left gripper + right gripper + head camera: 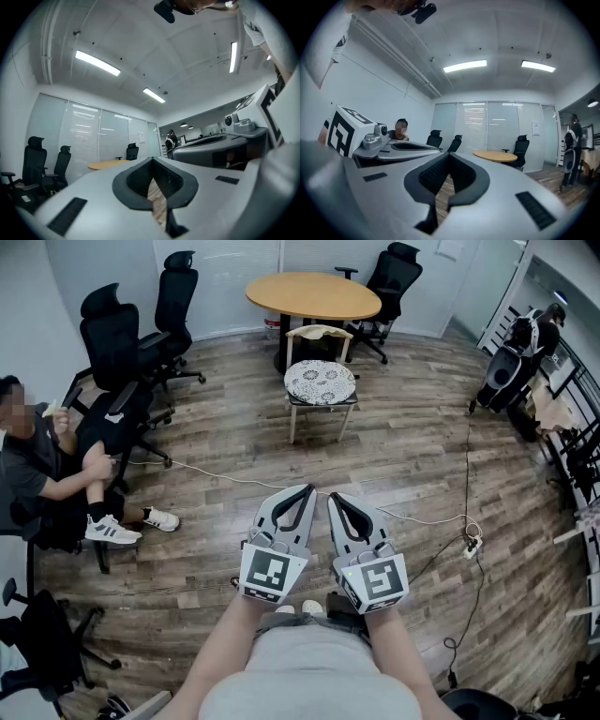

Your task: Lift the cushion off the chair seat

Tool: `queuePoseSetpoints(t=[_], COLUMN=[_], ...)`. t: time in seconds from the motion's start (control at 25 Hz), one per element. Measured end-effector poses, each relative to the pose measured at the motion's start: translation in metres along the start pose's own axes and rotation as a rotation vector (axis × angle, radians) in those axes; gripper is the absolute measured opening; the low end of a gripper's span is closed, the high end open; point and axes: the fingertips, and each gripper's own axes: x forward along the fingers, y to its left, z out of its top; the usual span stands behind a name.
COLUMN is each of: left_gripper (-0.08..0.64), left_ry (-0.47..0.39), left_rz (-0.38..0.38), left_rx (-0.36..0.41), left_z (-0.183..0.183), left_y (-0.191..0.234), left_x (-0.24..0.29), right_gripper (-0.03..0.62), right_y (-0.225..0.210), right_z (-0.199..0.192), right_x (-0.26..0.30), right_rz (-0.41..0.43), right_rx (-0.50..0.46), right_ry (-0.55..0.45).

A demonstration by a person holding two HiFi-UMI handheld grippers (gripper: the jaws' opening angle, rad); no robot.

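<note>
A round cushion (320, 381) with a white and dark pattern lies on the seat of a light wooden chair (320, 335) in the middle of the room, well ahead of me. My left gripper (308, 489) and right gripper (333, 497) are side by side close to my body, level and pointing toward the chair, far short of it. Both are shut with nothing between the jaws. In the left gripper view the left gripper (152, 159) has its tips together, and so does the right gripper (449, 154) in the right gripper view. The cushion is hidden in both gripper views.
A round wooden table (314, 294) stands behind the chair, with black office chairs (394, 277) around it. A person (47, 474) sits at the left by more office chairs (117, 343). A white cable (216, 474) crosses the wooden floor to a power strip (472, 543). Equipment racks (562, 418) line the right.
</note>
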Motion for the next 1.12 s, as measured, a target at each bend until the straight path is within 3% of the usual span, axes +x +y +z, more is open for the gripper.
queuePoseSetpoints(t=[0.48, 1.12], left_gripper=[-0.008, -0.008], left_ry=[-0.008, 0.003], left_rz=[-0.014, -0.016], left_rx=[0.005, -0.001], left_z=[-0.007, -0.022], left_y=[0.031, 0.06], left_x=[-0.014, 0.066], right_gripper=[0.025, 0.025], right_y=[0.022, -0.043], right_z=[-0.002, -0.03], right_x=[0.022, 0.073], right_rz=[-0.034, -0.059], right_rx=[0.016, 0.053], right_ry=[0.003, 0.008])
